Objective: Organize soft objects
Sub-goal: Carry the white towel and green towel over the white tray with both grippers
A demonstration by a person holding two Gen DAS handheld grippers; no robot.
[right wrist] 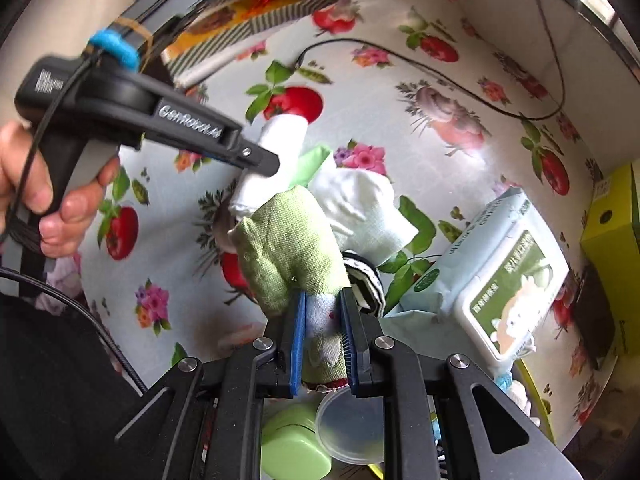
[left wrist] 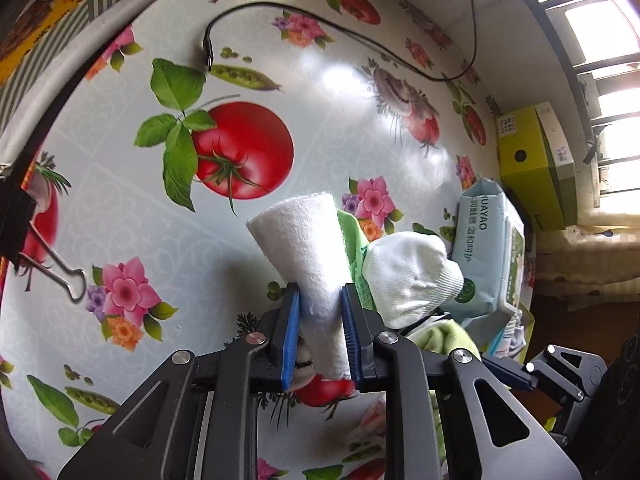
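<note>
Left gripper [left wrist: 320,300] angles down over the bench [left wrist: 120,208], fingers pinching a white cloth roll [left wrist: 308,248]; right gripper [right wrist: 323,308], steeper, pinches a green pouch [right wrist: 288,248]

Black gripper [left wrist: 320,312], blue pads [left wrist: 291,332], silver screws

"GenRobot" on left tongs [right wrist: 262,162]; "HUAYAO" wipes pack [left wrist: 486,240].
</note>
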